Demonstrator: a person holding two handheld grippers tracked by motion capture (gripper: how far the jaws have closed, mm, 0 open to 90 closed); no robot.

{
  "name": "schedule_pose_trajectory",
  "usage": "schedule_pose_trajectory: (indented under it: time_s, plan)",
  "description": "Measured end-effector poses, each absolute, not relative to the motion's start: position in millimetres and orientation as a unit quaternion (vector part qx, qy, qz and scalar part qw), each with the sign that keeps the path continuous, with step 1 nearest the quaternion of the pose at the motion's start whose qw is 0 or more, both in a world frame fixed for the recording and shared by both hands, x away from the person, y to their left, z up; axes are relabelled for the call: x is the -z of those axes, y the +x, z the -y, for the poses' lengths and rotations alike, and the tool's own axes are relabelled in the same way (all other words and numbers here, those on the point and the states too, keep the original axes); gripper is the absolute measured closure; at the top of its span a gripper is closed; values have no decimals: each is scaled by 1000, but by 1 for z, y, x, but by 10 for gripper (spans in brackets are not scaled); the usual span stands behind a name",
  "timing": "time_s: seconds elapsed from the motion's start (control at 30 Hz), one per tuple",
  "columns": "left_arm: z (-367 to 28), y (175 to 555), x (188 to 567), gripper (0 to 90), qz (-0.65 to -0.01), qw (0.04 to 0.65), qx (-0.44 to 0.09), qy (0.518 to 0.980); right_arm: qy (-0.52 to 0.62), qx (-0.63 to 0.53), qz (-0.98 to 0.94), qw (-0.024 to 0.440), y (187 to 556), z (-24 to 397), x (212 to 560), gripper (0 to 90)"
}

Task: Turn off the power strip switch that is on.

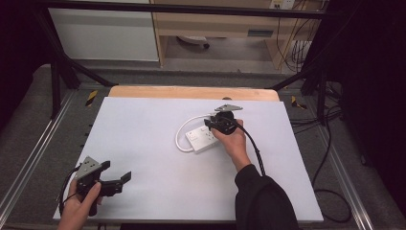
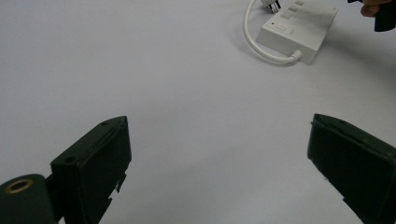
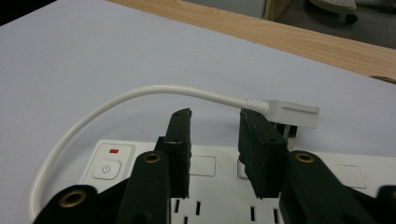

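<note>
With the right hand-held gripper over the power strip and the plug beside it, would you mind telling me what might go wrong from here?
1. The plug sits tilted above the power strip, apparently not fully seated; it may tip or pop out.
2. The right hand-held gripper has its jaws parted with nothing between them, so the looped cord may spring and drag the plug.
3. The left hand-held gripper is far off, so the strip may slide if pushed.

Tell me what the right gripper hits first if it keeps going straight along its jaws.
Probably the white plug just past the right gripper, whose open jaws sit over the power strip; the plug's prongs seem partly seated. Depth is unclear.
</note>
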State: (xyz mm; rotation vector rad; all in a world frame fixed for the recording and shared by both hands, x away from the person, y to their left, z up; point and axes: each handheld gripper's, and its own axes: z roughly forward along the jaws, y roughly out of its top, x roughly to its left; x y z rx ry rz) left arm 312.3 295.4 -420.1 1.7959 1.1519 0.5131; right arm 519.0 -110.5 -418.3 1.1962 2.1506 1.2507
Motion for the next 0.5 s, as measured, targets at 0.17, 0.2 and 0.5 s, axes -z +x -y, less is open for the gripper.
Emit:
schedule_pose_trajectory:
  time_s: [0.17, 0.2, 0.5]
  plan:
    - [-295, 312, 420, 62, -467, 456, -208, 729, 428, -445, -764, 188, 518, 113, 415, 497]
    - [-295, 312, 420, 62, -466, 456, -207, 729, 428, -446, -763, 188, 518, 114, 414, 468]
    - [-295, 313, 421, 62, -467, 455, -208, 729, 441, -448, -755, 184, 515, 122, 404, 281]
